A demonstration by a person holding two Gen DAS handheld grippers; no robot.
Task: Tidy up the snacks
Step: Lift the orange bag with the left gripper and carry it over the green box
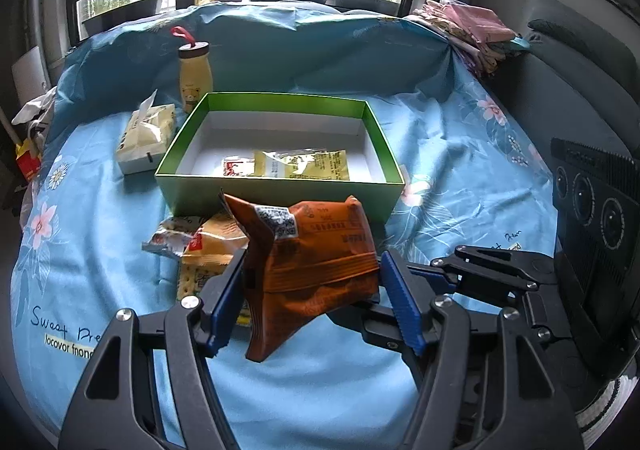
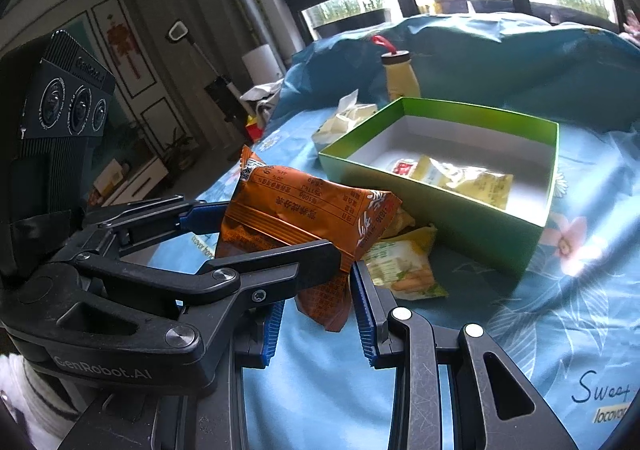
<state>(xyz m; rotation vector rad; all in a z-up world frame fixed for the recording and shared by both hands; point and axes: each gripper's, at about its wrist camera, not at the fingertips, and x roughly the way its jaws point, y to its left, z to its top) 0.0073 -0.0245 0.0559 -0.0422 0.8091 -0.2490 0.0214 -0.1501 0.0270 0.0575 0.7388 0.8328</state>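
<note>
Blue ribbed pads of my left tool (image 1: 308,290) sit on both sides of the orange snack packet (image 1: 316,266), pinching it across its width and holding it clear of the blue flowered bedspread (image 1: 100,250). My right tool (image 2: 320,314) comes in from the side; the packet's lower corner hangs down between its pads, but I cannot tell whether they press on it or only stand close, with the gap set narrow. Both tools angle downward toward the bed, the right crossing near the left's fingers. I judge the step in hand to be carrying this packet to the green box (image 1: 192,185), which lies just beyond it and already holds 2 pale yellow packets (image 1: 304,165). At least 2 more snack packets (image 1: 208,246) lie on the bedspread in front of the box's near wall, beneath the orange one. Next I would need to lift the packet over that near wall, keep it level enough to clear the rim, then let go above the bare white floor of the box. A tissue pack (image 1: 144,137) and a yellow bottle (image 1: 195,77) stand left of the box.
</note>
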